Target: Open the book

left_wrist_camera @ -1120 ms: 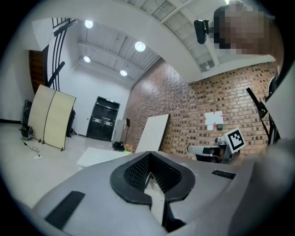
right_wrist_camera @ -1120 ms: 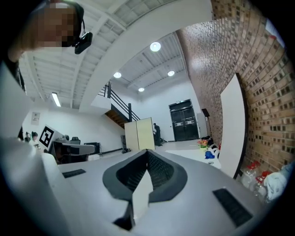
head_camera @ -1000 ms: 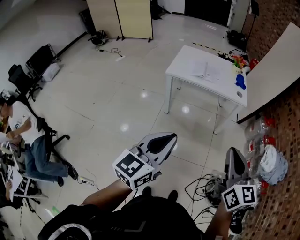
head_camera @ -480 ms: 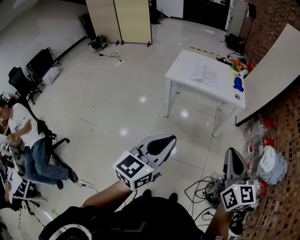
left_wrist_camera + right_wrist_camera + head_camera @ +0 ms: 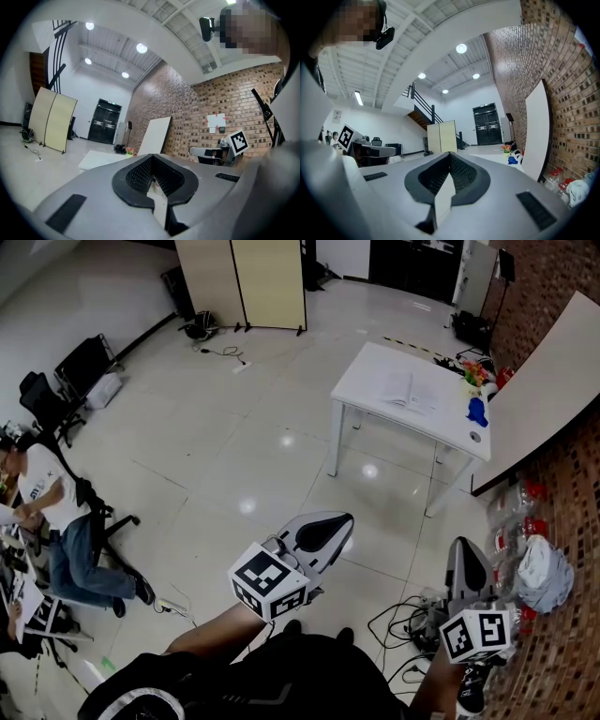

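Note:
The book (image 5: 410,388) lies on the far white table (image 5: 375,367), its pale pages facing up, too small to make out more. Both grippers are held low near my body, several steps from the table. My left gripper (image 5: 325,526) points toward the table with its jaws together and nothing between them. My right gripper (image 5: 467,563) is likewise shut and empty. In the left gripper view the gripper (image 5: 152,176) aims at the table (image 5: 101,159). In the right gripper view the gripper (image 5: 449,173) faces a folding screen (image 5: 442,136).
A blue object (image 5: 477,410) and flowers (image 5: 476,371) stand at the table's right end. A large white board (image 5: 539,381) leans on the brick wall. Cables (image 5: 403,610) and bottles (image 5: 511,521) lie on the floor to the right. A seated person (image 5: 52,512) is at left.
The head view has shifted slightly, so the table sits a little higher in the picture. Both grippers stay shut and have hardly moved.

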A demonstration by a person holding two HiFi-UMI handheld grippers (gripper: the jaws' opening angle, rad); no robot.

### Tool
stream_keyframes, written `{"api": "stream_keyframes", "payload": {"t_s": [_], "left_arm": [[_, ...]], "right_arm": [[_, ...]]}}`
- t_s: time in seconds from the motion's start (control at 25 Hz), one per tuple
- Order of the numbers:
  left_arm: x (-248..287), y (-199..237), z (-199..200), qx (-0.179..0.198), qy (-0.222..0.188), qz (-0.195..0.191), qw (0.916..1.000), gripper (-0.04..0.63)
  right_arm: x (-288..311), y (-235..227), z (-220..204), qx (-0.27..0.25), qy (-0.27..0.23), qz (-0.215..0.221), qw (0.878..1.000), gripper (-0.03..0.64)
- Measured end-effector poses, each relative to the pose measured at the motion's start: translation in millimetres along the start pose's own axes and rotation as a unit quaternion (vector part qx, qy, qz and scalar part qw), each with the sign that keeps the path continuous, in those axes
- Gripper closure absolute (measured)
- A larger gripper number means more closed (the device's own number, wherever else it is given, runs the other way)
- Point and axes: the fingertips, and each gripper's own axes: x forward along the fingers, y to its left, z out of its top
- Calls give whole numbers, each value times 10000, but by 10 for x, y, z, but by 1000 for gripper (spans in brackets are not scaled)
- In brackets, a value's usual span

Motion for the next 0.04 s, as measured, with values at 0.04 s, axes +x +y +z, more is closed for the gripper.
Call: {"api": "stream_keyframes", "payload": {"t_s": [0.04], "left_arm": [[-1, -6, 5, 1, 0, 2, 10000, 600]], "right_arm": [[-3, -1, 4, -4, 5, 1, 10000, 615]]}}
